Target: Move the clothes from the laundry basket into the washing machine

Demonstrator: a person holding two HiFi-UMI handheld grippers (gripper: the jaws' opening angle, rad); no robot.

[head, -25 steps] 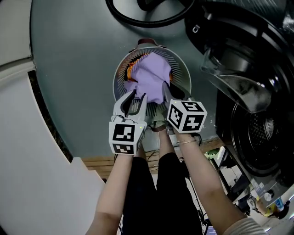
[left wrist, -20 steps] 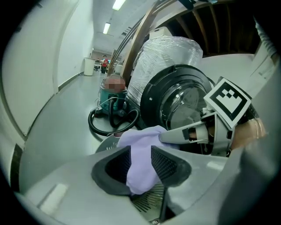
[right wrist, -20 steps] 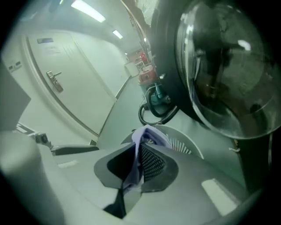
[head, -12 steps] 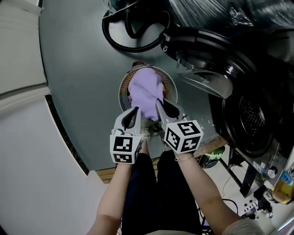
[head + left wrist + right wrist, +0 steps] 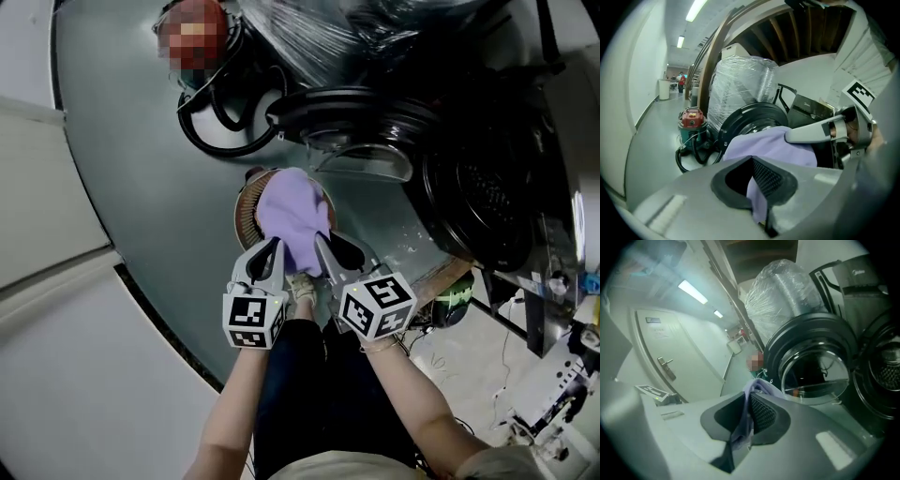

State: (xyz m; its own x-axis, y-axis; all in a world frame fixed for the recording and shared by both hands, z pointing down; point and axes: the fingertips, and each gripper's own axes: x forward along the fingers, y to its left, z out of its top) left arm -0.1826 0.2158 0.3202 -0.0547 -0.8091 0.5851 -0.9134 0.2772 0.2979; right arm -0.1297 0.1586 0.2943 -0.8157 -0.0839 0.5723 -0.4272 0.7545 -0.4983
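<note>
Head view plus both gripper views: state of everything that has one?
left tool, shut on purple garment
right tool, shut on purple garment
purple garment, bunched, held by both tools over the laundry basket
laundry basket, upright, mostly covered by the garment
washing machine door, swung open
drum, dark, contents can't be told

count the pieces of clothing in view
1: a lilac fabric garment, pinched by the left gripper and right gripper over the round slatted laundry basket. Others may be hidden under it.
</note>
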